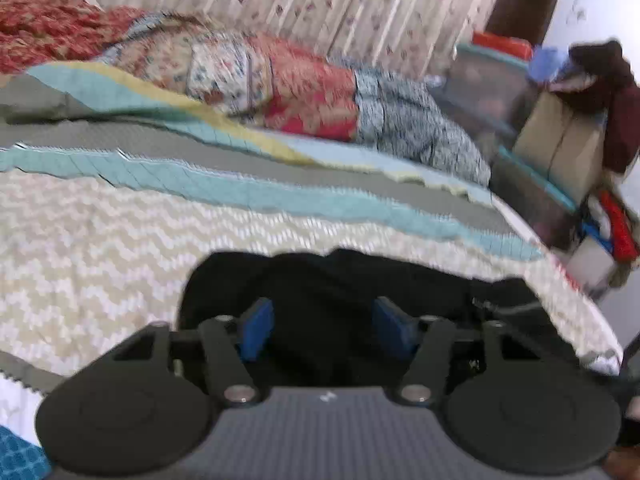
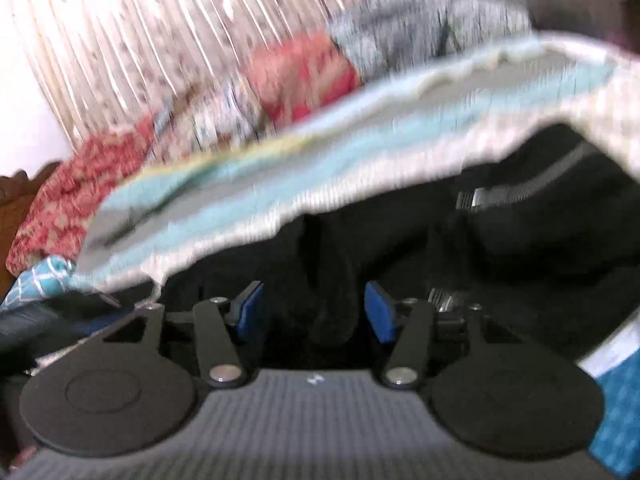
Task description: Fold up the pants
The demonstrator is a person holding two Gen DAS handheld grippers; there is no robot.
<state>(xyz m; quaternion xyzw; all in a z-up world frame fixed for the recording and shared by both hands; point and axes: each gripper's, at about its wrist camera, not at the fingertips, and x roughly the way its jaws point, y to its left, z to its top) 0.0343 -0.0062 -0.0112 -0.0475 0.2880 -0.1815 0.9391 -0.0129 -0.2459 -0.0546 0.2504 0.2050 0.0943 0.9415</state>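
On the bed, near its front edge and directly under both tools: black pants, lying as a dark, rumpled mass on the zigzag-patterned quilt. Left gripper low over the cloth, blue fingers spread wide, pinching nothing. Right gripper likewise spread, fingers either side of a raised ridge of black fabric, not closed on it; contact hard to judge through the blur. Probably soft, limp and fairly light, with no stiffness to hold a shape, so likely to sag and bunch when lifted. Best taken at a firmer edge, perhaps the waistband near the grey striped strap seen in the right view, or a thick fold, one gripper to each corner. Thin single layers likely to slip from smooth pads. Beyond, a heap of patterned bedding against the curtain.
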